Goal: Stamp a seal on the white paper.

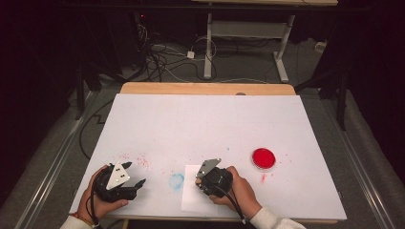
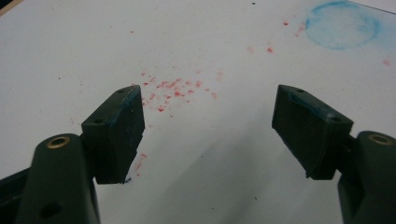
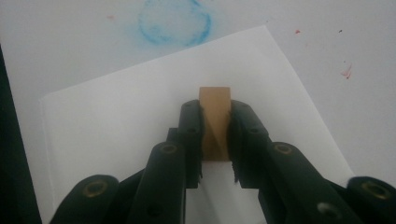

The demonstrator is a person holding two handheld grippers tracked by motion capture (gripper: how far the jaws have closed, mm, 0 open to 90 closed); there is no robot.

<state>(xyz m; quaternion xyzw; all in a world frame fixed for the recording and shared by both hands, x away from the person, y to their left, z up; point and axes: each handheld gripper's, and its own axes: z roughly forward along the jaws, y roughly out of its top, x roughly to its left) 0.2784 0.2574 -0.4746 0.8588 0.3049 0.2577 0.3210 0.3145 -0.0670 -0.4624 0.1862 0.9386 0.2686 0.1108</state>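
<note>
Over the paper sheet (image 3: 140,116), right jaws clamp a half-hidden wooden block (image 3: 215,116); left jaws apart.

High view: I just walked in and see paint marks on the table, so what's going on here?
A person works at a white table with tongs in each hand. The right tongs are shut on a small tan block, held over a white sheet of paper. The left tongs are open and hold nothing, above red specks. A blue ring stain lies beside the paper and a red dish sits to the right.
</note>
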